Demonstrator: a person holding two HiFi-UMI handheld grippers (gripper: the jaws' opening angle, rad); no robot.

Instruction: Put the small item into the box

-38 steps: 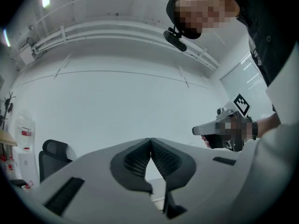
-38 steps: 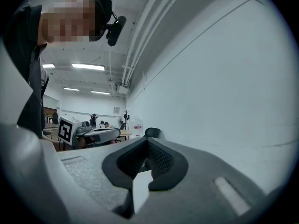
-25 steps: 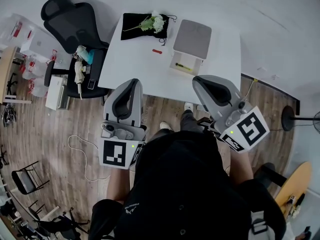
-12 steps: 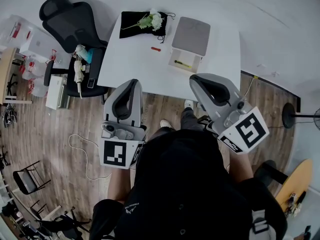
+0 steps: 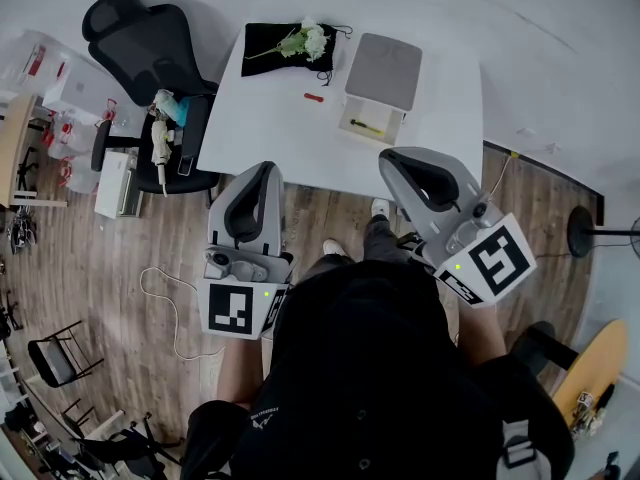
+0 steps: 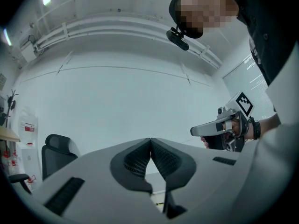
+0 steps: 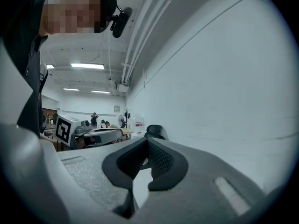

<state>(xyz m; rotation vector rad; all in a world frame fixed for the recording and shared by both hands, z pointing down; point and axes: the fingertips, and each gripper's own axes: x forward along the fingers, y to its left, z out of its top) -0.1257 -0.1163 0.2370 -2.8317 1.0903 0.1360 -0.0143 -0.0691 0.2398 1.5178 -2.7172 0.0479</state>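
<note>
Approach step, before any grasp. I hold the left gripper point(image 5: 260, 168) and the right gripper point(image 5: 392, 158) short of the table's point(image 5: 270, 138) near edge, each with its jaws pressed together on nothing. The small red item point(image 5: 314, 97) lies toward the table's far edge, between the black cloth point(image 5: 280, 53) at the far left corner and the open box point(image 5: 346, 133), apart from both. My judgement of the next move: carry one gripper forward over the table, part its jaws, and lower them astride the item.
</note>
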